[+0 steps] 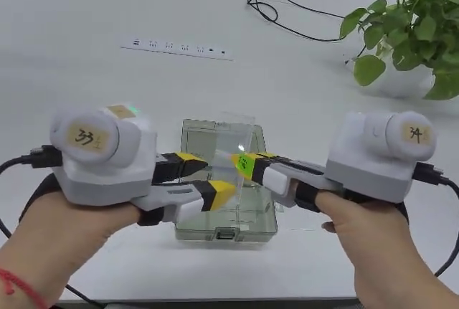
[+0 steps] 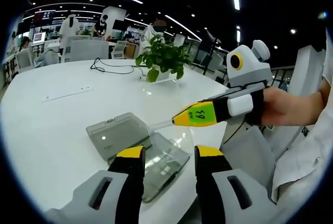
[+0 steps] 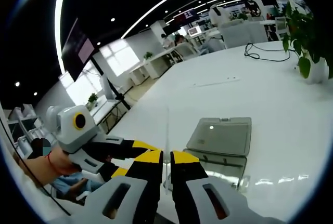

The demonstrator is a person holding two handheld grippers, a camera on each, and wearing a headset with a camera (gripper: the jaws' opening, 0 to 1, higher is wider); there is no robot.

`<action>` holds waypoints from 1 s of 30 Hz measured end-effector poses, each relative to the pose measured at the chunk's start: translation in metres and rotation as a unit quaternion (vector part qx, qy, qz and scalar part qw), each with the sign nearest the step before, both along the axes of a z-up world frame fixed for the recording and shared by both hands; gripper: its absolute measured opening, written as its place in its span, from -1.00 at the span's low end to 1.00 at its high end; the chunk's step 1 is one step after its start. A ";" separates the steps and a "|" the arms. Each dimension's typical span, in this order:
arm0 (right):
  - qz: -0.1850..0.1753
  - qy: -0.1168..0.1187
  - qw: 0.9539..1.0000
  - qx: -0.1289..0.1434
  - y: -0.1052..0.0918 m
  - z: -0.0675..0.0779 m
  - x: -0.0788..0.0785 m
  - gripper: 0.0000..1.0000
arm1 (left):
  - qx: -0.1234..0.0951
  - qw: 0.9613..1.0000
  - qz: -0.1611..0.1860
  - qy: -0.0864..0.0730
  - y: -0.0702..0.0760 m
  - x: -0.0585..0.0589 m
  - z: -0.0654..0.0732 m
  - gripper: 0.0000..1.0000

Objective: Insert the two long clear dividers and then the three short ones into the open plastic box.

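The clear plastic box (image 1: pixel 188 137) lies open on the white table, its lid (image 2: pixel 117 134) flat behind it. My right gripper (image 1: pixel 237 160) is shut on a clear divider (image 1: pixel 235 135), which it holds upright over the box. In the right gripper view the divider (image 3: pixel 167 130) shows edge-on between the closed jaws, above the box (image 3: pixel 221 166). My left gripper (image 1: pixel 219 174) stands open just left of it over the box, with nothing between its fingers. In the left gripper view the right gripper (image 2: pixel 182 119) comes in from the right with the divider (image 2: pixel 161 125).
A white power strip (image 1: pixel 176 46) lies at the back of the table. A black cable (image 1: pixel 287 9) runs toward a potted plant (image 1: pixel 409 29) at the back right. The table's front edge (image 1: pixel 215 299) is close to the person's hands.
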State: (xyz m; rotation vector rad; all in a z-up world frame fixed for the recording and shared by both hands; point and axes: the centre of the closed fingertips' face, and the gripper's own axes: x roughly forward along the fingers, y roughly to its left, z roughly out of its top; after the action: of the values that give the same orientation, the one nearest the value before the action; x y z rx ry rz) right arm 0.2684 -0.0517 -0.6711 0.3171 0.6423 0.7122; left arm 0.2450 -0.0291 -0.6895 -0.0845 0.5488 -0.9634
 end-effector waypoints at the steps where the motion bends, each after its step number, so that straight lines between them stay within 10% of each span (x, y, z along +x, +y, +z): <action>1: 0.000 0.001 1.000 -0.001 -0.001 0.000 0.001 -0.87 | 0.001 1.000 -0.004 -0.002 0.002 -0.001 -0.001 -0.24; 19: -0.006 0.057 0.997 -0.051 -0.023 -0.004 0.022 -0.87 | 0.036 0.997 -0.058 -0.041 0.033 -0.007 -0.017 0.49; 30: -0.012 0.136 0.984 -0.111 -0.033 -0.027 0.020 -0.87 | 0.051 0.994 -0.081 -0.056 0.045 -0.011 -0.026 0.81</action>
State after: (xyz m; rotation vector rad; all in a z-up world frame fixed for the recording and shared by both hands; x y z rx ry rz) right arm 0.2882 -0.0851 -0.6980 0.2161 0.9674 0.5710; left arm 0.2338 0.0154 -0.7160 0.1062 0.5063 -1.0898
